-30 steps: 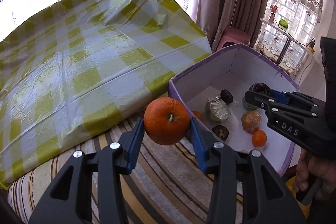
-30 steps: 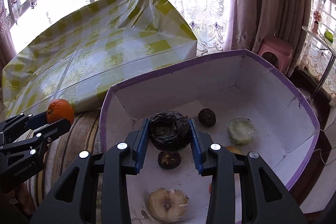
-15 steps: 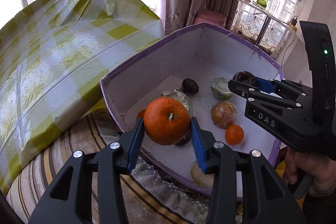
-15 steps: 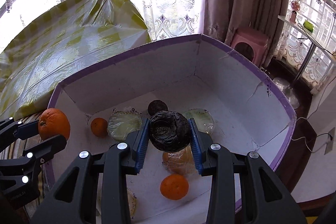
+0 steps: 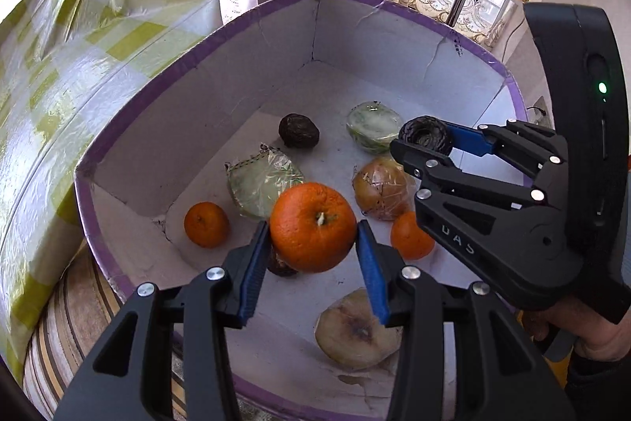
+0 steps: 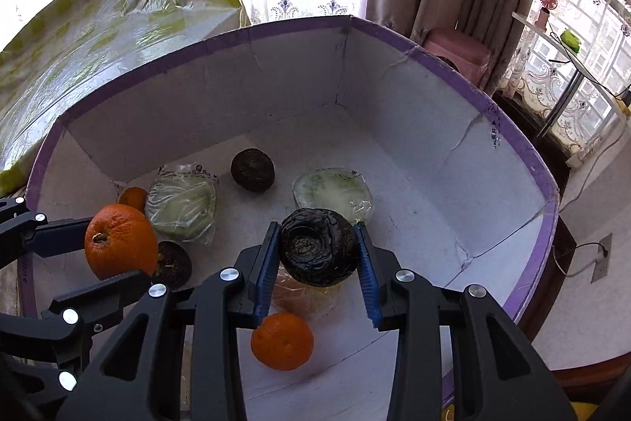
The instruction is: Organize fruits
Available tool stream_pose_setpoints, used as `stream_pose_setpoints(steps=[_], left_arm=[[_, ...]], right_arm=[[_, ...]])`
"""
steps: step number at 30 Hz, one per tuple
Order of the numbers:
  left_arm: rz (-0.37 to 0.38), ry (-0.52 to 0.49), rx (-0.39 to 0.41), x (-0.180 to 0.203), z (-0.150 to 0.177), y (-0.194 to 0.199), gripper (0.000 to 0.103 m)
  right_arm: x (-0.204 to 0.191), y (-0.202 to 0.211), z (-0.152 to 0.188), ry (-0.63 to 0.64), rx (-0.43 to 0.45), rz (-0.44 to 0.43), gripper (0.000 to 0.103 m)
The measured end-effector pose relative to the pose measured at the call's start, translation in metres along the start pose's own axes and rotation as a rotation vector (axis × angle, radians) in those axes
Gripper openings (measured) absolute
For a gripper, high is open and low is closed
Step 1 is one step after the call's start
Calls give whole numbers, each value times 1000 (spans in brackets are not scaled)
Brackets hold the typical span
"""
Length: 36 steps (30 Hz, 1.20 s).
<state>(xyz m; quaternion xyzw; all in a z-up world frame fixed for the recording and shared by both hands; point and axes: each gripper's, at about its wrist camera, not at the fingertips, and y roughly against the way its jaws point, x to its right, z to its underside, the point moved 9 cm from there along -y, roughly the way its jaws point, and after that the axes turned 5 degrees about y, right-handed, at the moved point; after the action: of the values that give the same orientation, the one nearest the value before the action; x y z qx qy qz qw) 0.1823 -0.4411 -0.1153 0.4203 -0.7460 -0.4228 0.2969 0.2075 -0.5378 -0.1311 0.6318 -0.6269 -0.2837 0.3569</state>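
Two loads hang over the box (image 5: 165,66), likely for dropping in among fruit already there. Left gripper (image 5: 313,255) clamps an orange (image 5: 312,227), near-left; right gripper (image 6: 318,255) pinches a dark fruit (image 6: 317,247), farther right.

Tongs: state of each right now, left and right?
Left tongs: closed on the big orange.
Right tongs: closed on the dark fruit.

In the box (image 5: 189,73), a wrapped fruit (image 5: 262,184) lies left, another (image 5: 372,131) far right, a wrinkled fruit (image 5: 298,131) between them (nearer the far wall); a mandarin (image 5: 206,224) sits near left, a cut half (image 5: 357,330) nearest
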Motion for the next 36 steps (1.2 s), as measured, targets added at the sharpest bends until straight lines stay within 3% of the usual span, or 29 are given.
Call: stream_pose_setpoints(steps=[12, 15, 17, 21, 22, 25, 26, 31, 36], left_arm=[[-48, -37, -20, 1, 1, -24, 45], [-34, -37, -5, 3, 2, -22, 49], [-11, -36, 1, 5, 3, -19, 58], [4, -40, 44, 7, 3, -10, 61], [-2, -40, 69, 7, 2, -4, 69], [-45, -28, 116, 4, 3, 9, 76], [-62, -15, 123, 1, 4, 11, 84], [-114, 34, 150, -12, 7, 25, 99], [-73, 107, 192, -26, 4, 45, 99]], right_arm=[[1, -1, -1, 0, -8, 0, 38], [1, -1, -2, 0, -10, 0, 39], [2, -1, -2, 1, -10, 7, 41], [3, 3, -4, -6, 9, 12, 55], [3, 3, -4, -7, 12, 14, 57], [4, 3, -5, -18, 17, 8, 59], [4, 3, -5, -23, 20, 5, 59], [3, 4, -6, -31, 24, -12, 63], [3, 6, -6, -25, 33, 0, 63]])
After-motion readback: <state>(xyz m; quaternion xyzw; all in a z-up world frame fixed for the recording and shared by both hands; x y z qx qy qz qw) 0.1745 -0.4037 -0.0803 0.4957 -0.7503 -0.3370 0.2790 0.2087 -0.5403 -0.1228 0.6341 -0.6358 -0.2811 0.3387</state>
